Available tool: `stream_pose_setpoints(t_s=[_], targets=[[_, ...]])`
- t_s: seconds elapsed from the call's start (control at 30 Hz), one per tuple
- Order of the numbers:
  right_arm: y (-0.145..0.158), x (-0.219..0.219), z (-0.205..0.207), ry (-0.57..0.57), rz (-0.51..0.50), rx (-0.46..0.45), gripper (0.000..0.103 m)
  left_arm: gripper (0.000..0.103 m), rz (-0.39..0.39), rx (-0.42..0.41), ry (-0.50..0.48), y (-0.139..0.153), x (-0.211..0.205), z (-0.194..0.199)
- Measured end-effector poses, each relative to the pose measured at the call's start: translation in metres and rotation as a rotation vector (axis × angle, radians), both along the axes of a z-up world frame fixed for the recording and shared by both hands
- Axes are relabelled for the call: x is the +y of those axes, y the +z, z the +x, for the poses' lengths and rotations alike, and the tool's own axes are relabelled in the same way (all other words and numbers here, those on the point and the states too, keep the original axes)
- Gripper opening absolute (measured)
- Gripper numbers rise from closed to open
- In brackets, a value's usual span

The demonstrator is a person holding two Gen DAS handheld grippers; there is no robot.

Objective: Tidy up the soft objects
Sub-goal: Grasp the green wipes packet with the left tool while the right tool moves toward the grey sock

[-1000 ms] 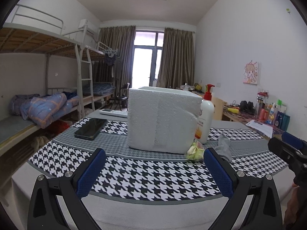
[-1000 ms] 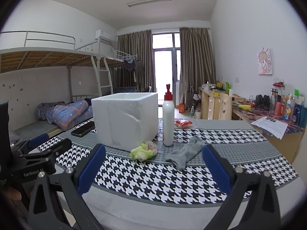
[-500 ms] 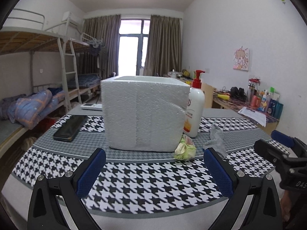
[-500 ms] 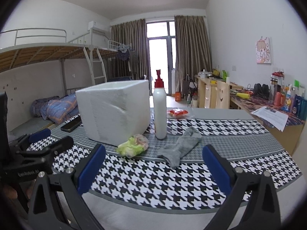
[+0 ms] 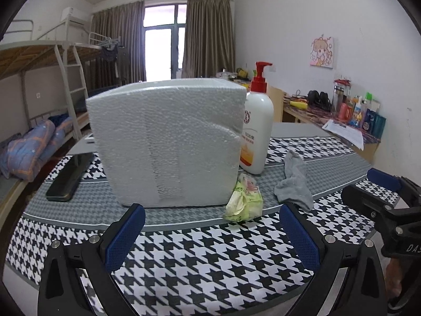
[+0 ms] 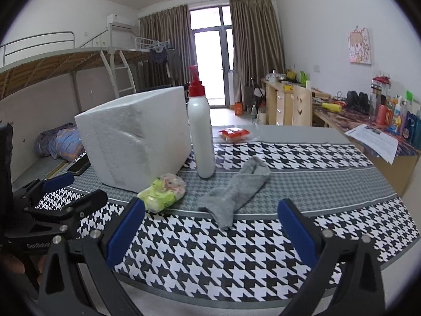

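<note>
Left gripper (image 5: 211, 233) spread wide, holding nothing, above the houndstooth tablecloth (image 5: 200, 258). Right gripper (image 6: 210, 226) likewise agape and empty. Grey sock (image 6: 238, 188) lying just ahead, beside green plastic bag (image 6: 163, 192) and near foam box (image 6: 134, 138), lotion bottle (image 6: 201, 131).

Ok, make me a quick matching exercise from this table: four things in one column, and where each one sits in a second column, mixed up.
Things:
1. grey sock
2. pump bottle
3. black phone
4. green packet

Places:
A. flat on the cloth, left of the foam box
B. at the box's near right corner
C. upright beside the box's right side
D. limp on the cloth, straight ahead of the open right tongs

Pairs: 1-D, 2-C, 3-A, 4-B
</note>
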State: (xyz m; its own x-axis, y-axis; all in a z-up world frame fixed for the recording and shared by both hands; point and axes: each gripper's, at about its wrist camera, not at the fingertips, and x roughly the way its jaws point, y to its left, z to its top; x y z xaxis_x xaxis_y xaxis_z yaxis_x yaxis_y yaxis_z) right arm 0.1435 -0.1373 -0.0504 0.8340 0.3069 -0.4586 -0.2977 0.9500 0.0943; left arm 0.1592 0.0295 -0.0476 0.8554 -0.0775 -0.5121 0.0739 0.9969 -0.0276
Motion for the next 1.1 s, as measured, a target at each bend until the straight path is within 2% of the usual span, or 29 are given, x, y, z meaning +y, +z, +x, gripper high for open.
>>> stream_pose_setpoints(t_s=[0.23,0.5,0.8,0.93,1.0,1.1], targets=[[-0.003,-0.001,0.01,-0.003,0.0,0.028,0.102,0.102,0.004,0.026,-0.022,-0.003,-0.01,0.018],[-0.012,-0.001,0.028,-0.009,0.0,0.101,0.102,0.102,0.006,0.091,-0.053,-0.012,-0.016,0.041],[-0.018,-0.002,0.046,-0.012,-0.014,0.16,0.102,0.095,0.006,0.144,-0.08,-0.021,-0.024,0.062],[-0.022,-0.001,0.057,-0.014,-0.029,0.212,0.095,0.089,0.012,0.18,-0.103,-0.026,-0.03,0.073],[-0.024,-0.001,0.061,-0.014,-0.033,0.235,0.092,0.083,-0.007,0.211,-0.12,-0.029,-0.031,0.08],[-0.023,0.001,0.063,0.001,-0.036,0.24,0.085,0.08,-0.037,0.247,-0.139,-0.033,-0.031,0.086]])
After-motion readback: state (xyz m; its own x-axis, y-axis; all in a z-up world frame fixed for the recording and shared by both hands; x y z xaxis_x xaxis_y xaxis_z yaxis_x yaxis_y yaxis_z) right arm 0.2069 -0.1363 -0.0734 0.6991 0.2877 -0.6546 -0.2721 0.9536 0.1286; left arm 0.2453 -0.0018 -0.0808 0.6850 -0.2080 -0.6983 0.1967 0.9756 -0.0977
